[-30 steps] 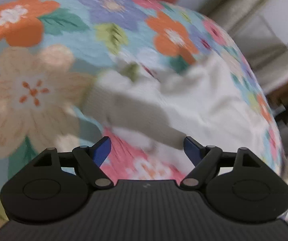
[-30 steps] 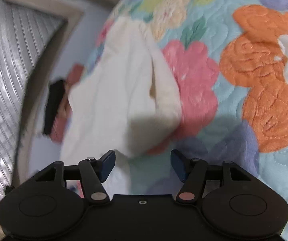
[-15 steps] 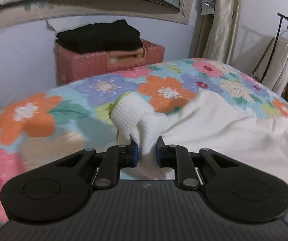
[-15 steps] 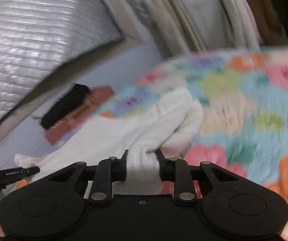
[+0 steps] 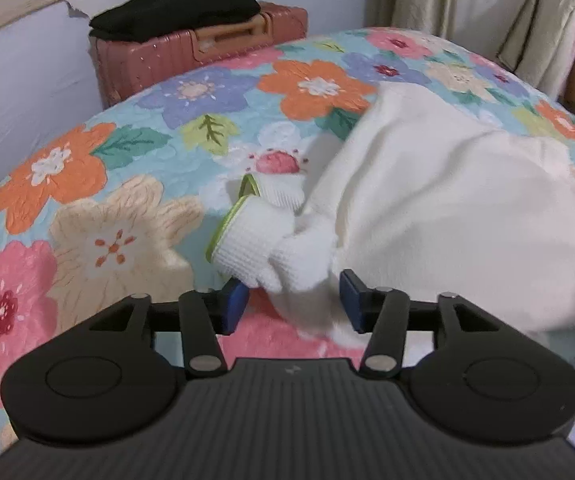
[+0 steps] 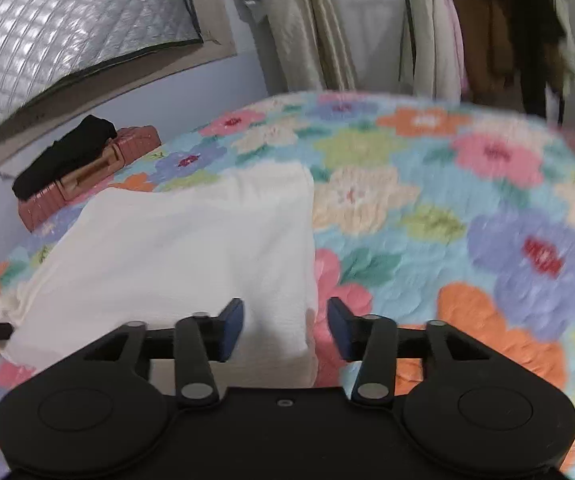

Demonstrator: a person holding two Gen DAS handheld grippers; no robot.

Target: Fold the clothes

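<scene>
— Left gripper (image 5: 293, 300), right gripper (image 6: 285, 330): jaws spread, gripping nothing?
— Yes. White sweater (image 6: 175, 248) flat on flowered quilt (image 6: 447, 216), cuffs (image 5: 255, 236) bunched just ahead. Better to tuck sleeves across first, then smooth.

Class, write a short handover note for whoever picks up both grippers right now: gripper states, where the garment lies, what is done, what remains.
Left gripper: open, the white knit sleeve with green-edged cuff lying loose between its fingers.
Right gripper: open, holding nothing, at the garment's near right corner.
White knit sweater: lying on the floral quilted bedspread, body folded into a rough rectangle.
Done: a fold laid down, both grippers released.
Left: probably tuck the sleeve in, then fold the body smaller.
</scene>
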